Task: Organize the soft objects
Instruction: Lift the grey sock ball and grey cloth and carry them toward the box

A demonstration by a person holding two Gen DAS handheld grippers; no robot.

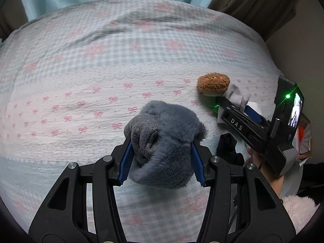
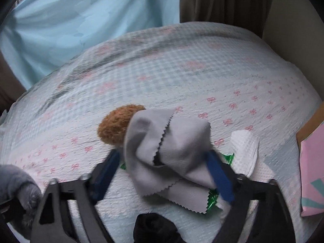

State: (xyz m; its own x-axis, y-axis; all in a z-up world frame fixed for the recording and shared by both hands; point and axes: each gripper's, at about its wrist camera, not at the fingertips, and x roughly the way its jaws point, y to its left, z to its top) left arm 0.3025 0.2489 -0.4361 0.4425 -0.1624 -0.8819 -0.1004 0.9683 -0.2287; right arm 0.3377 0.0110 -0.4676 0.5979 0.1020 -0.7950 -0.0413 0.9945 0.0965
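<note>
The left gripper pinches a grey plush toy above the bedspread. The right gripper stands spread around a grey cloth; whether the cloth is held cannot be told. A brown plush ball lies on the bedspread just beside the cloth.
</note>
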